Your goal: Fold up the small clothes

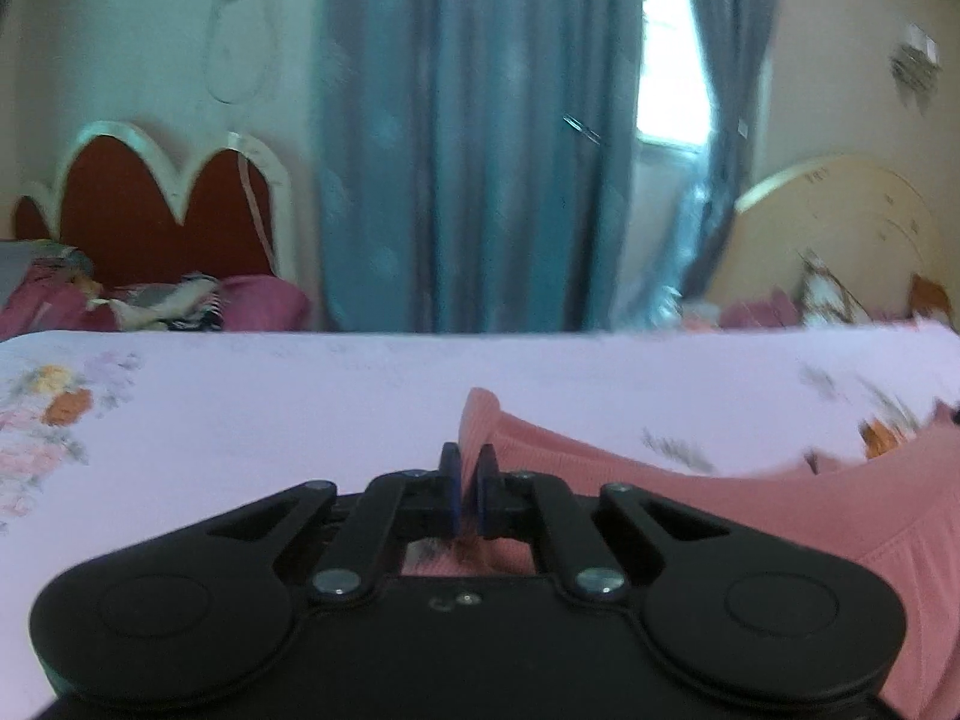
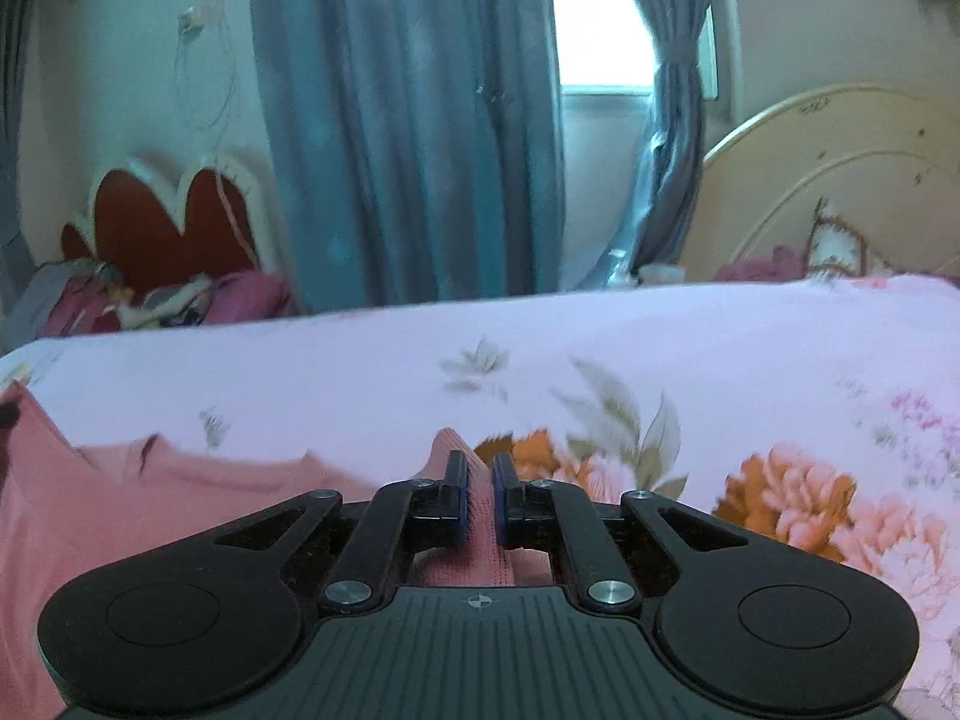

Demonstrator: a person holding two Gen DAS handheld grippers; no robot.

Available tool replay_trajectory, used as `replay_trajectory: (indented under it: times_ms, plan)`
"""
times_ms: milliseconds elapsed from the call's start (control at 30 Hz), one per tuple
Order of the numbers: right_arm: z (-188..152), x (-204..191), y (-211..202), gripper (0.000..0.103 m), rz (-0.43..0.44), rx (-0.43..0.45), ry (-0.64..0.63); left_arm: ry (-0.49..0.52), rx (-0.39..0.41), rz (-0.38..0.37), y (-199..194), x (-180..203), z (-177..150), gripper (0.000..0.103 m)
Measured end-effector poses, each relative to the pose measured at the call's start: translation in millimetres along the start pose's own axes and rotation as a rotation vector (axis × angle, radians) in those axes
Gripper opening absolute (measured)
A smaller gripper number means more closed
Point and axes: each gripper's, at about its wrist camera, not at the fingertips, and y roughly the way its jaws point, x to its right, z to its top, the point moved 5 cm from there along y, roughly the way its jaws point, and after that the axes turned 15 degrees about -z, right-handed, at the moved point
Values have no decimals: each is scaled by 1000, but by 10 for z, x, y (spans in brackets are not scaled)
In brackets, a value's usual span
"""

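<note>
Up close in the left wrist view, the black two-finger left gripper (image 1: 467,468) has its 2 blue-padded jaws pressed together on an edge of the salmon-pink ribbed knit garment (image 1: 780,510). A corner of the cloth stands up in a peak just beyond the fingertips, and the rest trails off to the right, sagging across the pale pink floral bedsheet (image 1: 270,420) and filling the lower right of the picture. Beyond the bed hang long blue-grey curtains (image 1: 480,150) with a bright gap of window at their right, a red scalloped headboard with white trim (image 1: 162,210) at the left, and a cream rounded headboard (image 1: 840,222) at the right.

Turning to the right wrist view, the black right gripper (image 2: 479,480) is likewise pinching the same pink garment (image 2: 150,498), with a ridge of ribbed fabric showing between the 2 blue pads. Here the cloth runs away to the left, lying over the floral sheet (image 2: 360,372), whose large orange and pink blossoms sit just right of the jaws. The curtains (image 2: 408,120) and both headboards (image 2: 156,222) (image 2: 840,180) stand behind; the view is somewhat blurred.
</note>
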Motion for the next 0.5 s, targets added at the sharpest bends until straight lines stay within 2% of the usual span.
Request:
replay_trajectory:
  times_ms: [100,333,433,467,500]
  plan:
    - [-72,-1,155,7,-23,-34,35,17,-18,41,186,10,-17,4]
    - [-394,-64,545,7,-89,-145,-11,62,-178,131,579,-13,-420,4]
    - [-388,-29,537,8,-83,-136,-7,104,-211,145,600,12,-457,5]
    - [-371,-14,518,9,-76,-133,-6,121,-221,148,592,22,-445,7]
    - [-360,-4,493,11,-74,-128,0,132,-224,152,574,31,-451,15]
